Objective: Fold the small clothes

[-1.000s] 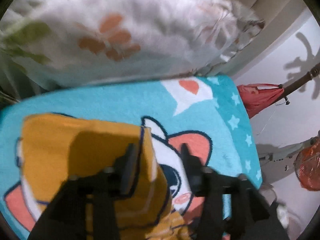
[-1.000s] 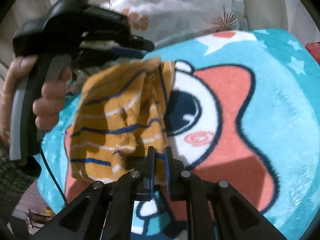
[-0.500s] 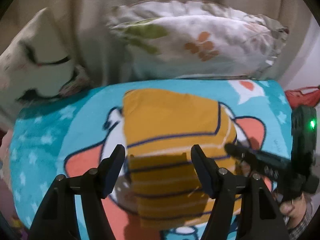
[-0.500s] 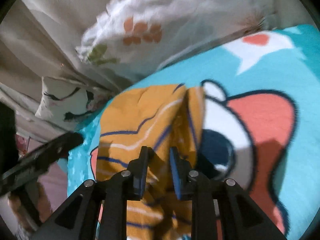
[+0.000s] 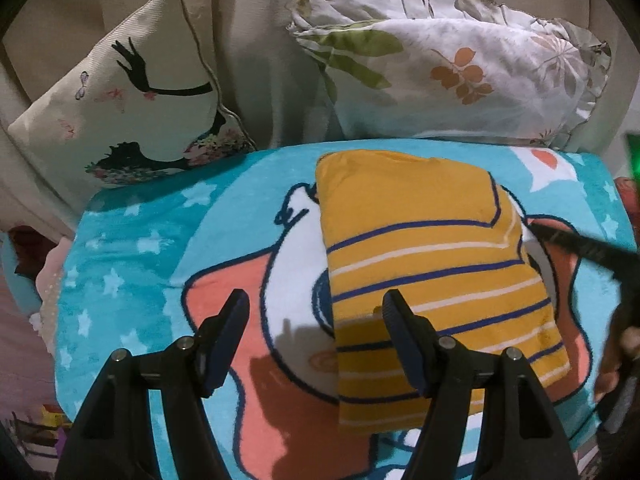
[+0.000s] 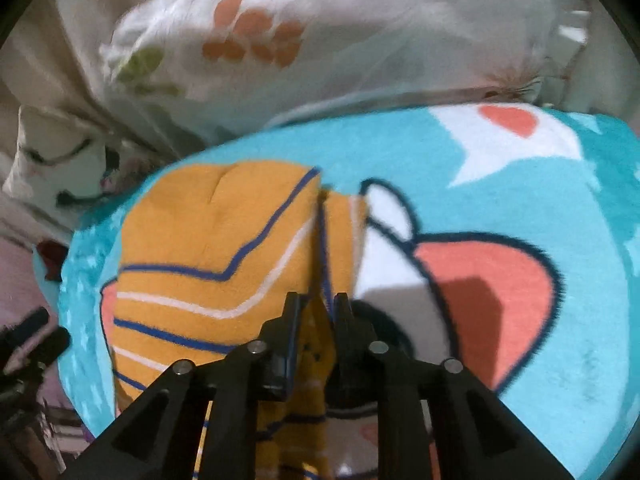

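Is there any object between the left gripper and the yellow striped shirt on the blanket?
Nothing visible stands between them. The left gripper hangs open above the blanket, and the folded shirt lies just ahead, its near edge behind the right-hand finger in the picture. The two pillows sit farther back.

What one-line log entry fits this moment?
garment: folded on blanket | left gripper: just opening, empty | right gripper: just opening, nothing gripped
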Available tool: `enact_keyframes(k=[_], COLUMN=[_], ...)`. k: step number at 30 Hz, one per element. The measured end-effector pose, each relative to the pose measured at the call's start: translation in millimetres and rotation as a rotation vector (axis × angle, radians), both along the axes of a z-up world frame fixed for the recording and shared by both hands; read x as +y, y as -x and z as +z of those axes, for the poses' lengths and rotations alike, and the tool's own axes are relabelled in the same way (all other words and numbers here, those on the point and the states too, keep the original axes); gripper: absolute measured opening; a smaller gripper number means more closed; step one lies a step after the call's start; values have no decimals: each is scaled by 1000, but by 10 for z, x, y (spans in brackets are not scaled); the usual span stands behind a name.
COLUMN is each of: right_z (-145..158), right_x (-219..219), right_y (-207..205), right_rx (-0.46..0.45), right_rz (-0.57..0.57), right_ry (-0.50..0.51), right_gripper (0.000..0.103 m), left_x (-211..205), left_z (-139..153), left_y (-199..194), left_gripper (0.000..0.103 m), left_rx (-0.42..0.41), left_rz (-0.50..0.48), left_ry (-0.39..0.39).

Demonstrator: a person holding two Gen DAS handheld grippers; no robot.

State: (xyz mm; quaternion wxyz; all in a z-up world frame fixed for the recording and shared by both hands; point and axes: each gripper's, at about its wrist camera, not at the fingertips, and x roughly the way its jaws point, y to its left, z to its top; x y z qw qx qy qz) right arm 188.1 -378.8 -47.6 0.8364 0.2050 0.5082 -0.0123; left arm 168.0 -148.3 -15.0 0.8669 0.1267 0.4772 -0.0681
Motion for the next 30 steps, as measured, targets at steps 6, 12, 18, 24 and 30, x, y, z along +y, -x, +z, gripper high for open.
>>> enact_keyframes(k=[6,12,18,24,30], right_z=[362,23,-245,-258,-170], right_x=[90,443,359,315,260], right_y=[-84,-427,-661,-683,-602], right_rx=[-110,-3,58,65,56], right_rz=[28,129,88,80,54], right_ry=[-1,87,137,148,141], right_gripper=[19,19,19,19,19], left_x=[-18,-3,21,19,-23], left_z=[38,102,192,225,213], left_y=[89,190,286,314,316], left_gripper=[68,68,72,73,73], left_rx=[-19,-22,-41,-36,-17], left_rz=[-6,-3,-1,-5,-28], left_ry=[-19,-21,-34,-24,-11])
